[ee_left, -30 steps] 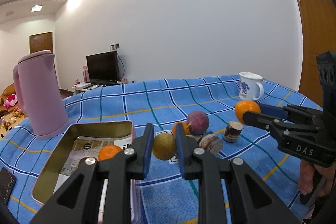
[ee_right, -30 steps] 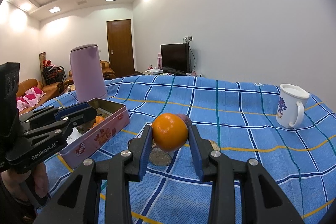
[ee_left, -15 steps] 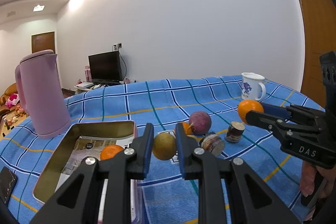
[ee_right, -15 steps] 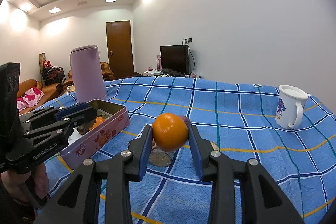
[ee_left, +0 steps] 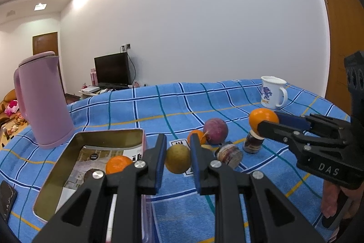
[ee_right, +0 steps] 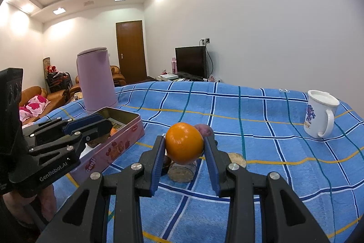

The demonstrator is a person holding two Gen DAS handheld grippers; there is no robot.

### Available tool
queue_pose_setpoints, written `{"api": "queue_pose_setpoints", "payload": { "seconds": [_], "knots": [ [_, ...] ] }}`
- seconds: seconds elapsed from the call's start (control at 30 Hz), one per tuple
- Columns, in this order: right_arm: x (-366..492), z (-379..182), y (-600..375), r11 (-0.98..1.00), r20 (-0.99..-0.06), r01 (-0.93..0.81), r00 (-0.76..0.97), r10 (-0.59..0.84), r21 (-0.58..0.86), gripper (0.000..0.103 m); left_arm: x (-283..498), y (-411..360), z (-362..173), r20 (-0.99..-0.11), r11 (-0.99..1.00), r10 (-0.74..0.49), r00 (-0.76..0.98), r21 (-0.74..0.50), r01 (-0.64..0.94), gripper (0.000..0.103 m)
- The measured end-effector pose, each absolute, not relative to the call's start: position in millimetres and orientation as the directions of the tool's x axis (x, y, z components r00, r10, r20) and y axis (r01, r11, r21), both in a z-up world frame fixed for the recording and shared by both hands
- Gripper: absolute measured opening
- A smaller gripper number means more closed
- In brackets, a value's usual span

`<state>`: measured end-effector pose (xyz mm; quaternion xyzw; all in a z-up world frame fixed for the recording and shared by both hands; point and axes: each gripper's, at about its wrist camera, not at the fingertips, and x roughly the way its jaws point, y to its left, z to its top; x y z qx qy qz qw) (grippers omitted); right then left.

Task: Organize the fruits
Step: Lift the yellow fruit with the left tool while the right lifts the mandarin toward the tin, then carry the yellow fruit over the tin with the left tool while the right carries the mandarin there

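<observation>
Between the blue pads of the right claw [ee_right: 183,148] sits a round, glossy orange [ee_right: 183,146], gripped on both sides above the desk [ee_right: 261,129]; being round, it shows no long axis. The left claw [ee_left: 175,159] is slightly open, holding nothing, framing a yellowish fruit [ee_left: 177,158]. Its body reads "GenRobot.AI"; the right one "DAS".

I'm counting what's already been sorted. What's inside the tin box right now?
The tin box holds one orange and a dark round item on printed paper. The left tongs cover the rest of its floor.

Tin [ee_left: 91,140] left of fruits [ee_left: 215,131], mug [ee_left: 271,92] behind.
</observation>
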<state>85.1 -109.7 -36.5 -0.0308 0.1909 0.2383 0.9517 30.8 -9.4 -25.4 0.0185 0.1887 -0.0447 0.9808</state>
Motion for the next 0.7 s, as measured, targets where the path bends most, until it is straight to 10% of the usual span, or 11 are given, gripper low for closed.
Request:
{"api": "queue_pose_setpoints", "payload": {
  "seconds": [0.7],
  "knots": [
    [92.0,-40.7,-79.0,0.867,-0.411,-0.498,0.785,0.464,0.028,0.037,39.7,-3.5,-29.6,-0.414,0.998,-0.054,0.909,-0.005,0.057,0.022]
  ]
}}
